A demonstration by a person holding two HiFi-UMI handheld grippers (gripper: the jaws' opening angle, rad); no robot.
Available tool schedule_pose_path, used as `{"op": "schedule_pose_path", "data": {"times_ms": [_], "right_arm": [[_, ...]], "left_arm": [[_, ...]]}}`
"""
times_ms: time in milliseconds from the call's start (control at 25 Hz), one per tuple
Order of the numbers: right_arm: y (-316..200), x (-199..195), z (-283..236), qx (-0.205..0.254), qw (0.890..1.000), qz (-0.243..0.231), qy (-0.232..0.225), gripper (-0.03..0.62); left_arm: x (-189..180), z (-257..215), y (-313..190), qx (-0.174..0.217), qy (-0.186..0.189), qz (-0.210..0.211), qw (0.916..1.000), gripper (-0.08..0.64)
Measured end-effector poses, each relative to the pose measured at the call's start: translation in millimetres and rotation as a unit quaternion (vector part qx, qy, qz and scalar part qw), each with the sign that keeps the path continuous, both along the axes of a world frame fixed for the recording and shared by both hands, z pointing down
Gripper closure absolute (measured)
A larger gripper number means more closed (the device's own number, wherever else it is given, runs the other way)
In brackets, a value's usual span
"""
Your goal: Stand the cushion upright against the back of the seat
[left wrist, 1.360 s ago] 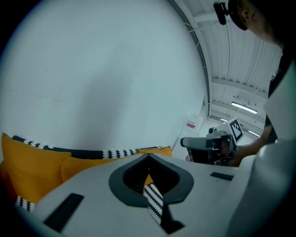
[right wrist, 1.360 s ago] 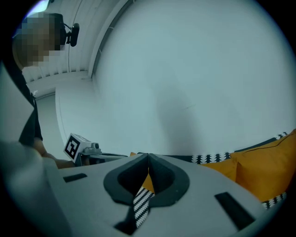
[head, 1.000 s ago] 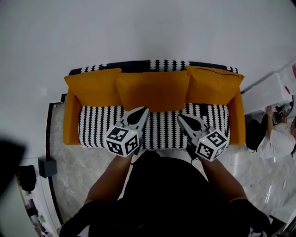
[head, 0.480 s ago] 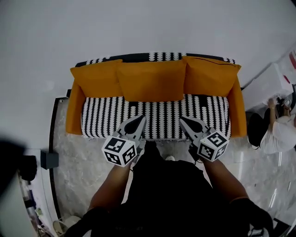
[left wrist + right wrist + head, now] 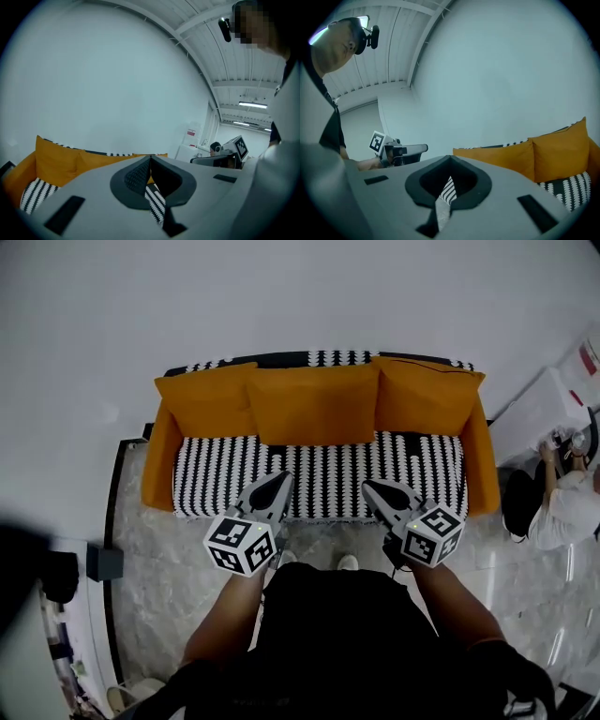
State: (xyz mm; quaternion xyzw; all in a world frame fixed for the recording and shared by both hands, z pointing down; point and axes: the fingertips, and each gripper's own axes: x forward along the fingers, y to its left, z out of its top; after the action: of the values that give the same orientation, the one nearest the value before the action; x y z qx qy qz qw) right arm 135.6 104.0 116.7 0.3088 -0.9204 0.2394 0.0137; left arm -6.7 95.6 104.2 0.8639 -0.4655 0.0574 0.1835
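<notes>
Showing cushion (image 5: 314,404) upright against sofa (image 5: 319,476) back, between two side cushions (image 5: 204,399). Holds left tool (image 5: 279,479) and right tool (image 5: 369,487) near the seat's front edge, each with jaws pressed together on nothing, well apart from cushion.

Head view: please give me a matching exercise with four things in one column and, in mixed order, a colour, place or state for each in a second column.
Column A
1. middle cushion
2. left gripper
3. seat
4. person

Column B
a. black and white stripes
b. at the right edge of the picture
c. orange, standing upright
d. shut, holding nothing

Pairs: 1-c, 2-d, 3-a, 4-b
</notes>
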Motion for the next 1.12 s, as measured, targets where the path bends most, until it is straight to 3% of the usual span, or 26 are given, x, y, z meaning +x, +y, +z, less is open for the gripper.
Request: {"op": "schedule_pose_path", "data": {"times_ms": [480,760,1120], "right_arm": [[6.5,-61.2,-17.0,0.023,0.998,0.031,0.041,0.557],[4.6,-81.4,-19.0,0.026,0.998,0.04,0.05,0.557],[0.9,-93.2,-8.1,0.019,0.997,0.044,0.063,0.557]], "left_arm": [[-32.4,11.1,22.1,-0.036,-0.006,0.06,0.9975,0.543],[-42.1,13.6,24.9,-0.028,-0.049,0.098,0.9936,0.543],[-57.3,9.3,18.6,-0.023,-0.047,0.108,0.9927,0.543]]}}
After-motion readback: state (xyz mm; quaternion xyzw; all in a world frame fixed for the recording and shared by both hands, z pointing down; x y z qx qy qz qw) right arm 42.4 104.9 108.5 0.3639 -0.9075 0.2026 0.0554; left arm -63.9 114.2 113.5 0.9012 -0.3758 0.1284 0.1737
